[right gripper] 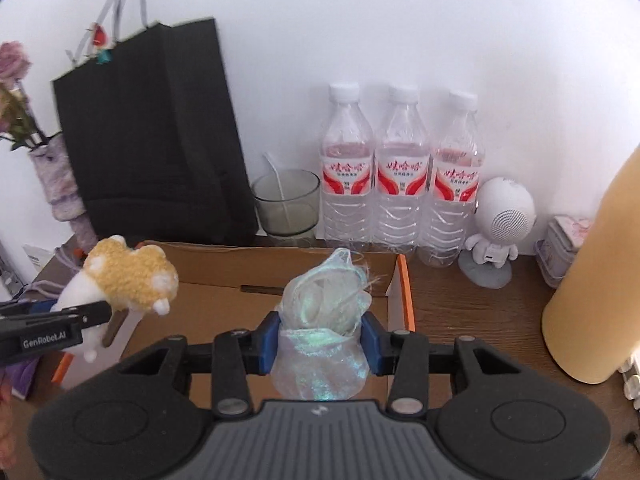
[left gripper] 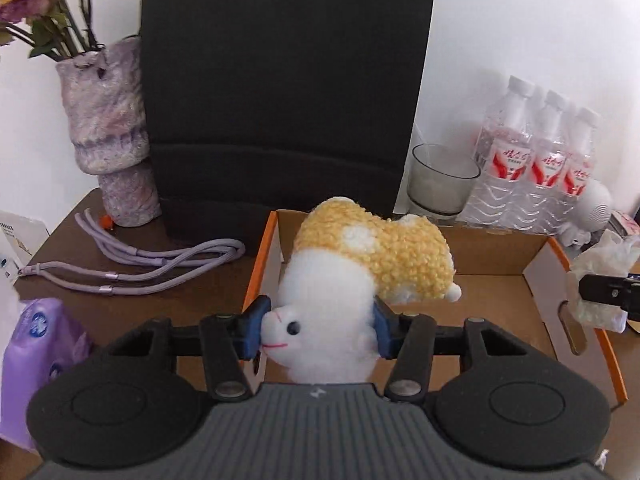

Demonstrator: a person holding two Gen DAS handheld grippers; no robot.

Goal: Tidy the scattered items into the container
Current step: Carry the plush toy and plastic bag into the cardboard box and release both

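Observation:
My left gripper (left gripper: 318, 330) is shut on a white and yellow plush toy (left gripper: 360, 264) and holds it above the open cardboard box (left gripper: 500, 256) with orange edges. The toy also shows in the right wrist view (right gripper: 128, 276), over the box's left side. My right gripper (right gripper: 320, 338) is shut on an iridescent sheer pouch (right gripper: 324, 320) and holds it over the box (right gripper: 224, 292). The pouch shows at the right edge of the left wrist view (left gripper: 600, 280).
A black bag (right gripper: 152, 140), a glass cup (right gripper: 288, 204), three water bottles (right gripper: 400, 172) and a white robot figure (right gripper: 500, 220) stand behind the box. A purple cord (left gripper: 140, 264), vase (left gripper: 108, 128) and purple packet (left gripper: 36, 352) lie left. A yellow cylinder (right gripper: 600, 272) stands right.

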